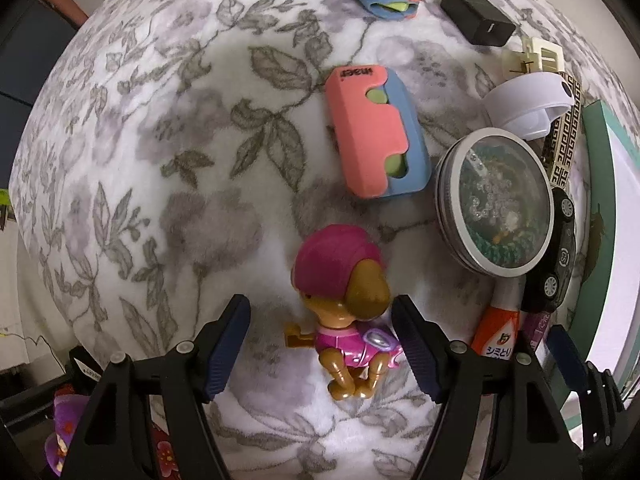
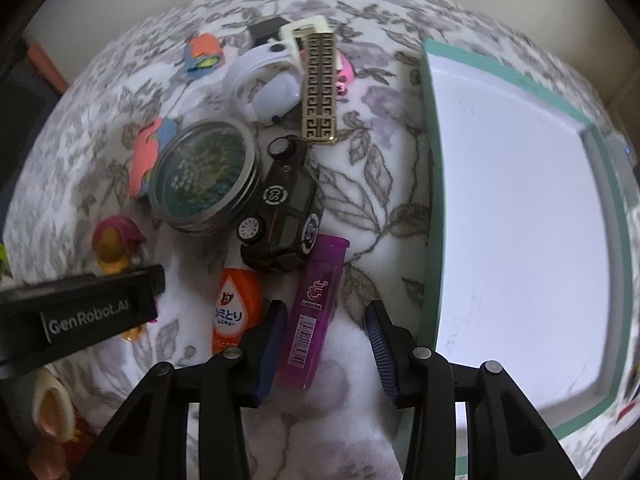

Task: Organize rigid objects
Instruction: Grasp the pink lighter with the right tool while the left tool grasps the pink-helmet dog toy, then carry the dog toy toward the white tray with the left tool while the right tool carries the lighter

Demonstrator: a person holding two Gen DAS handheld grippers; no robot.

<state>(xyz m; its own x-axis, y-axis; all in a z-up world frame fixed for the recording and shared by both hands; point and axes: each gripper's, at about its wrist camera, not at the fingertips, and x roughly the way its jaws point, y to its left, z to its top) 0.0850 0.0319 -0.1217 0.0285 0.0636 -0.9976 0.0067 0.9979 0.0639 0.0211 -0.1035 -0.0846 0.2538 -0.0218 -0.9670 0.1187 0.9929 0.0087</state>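
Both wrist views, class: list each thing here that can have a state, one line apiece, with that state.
left gripper: open, astride the toy dog, pads apart from it
toy dog: lying on the cloth, not gripped
right gripper: open, purple tube between its fingers, not pressed
purple tube: lying flat, cap on
round tin: lid on
toy car: tipped on its side against the tin
box: open, empty

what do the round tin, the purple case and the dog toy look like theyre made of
Round tin: probably brushed metal wall, with a clear glossy lid, plastic or glass, since beads show through it.
Purple case: translucent glossy plastic; light passes through it and a barcode label is stuck on.
Dog toy: hard moulded plastic with a smooth, slightly shiny painted finish, judging by highlights on the pink helmet.
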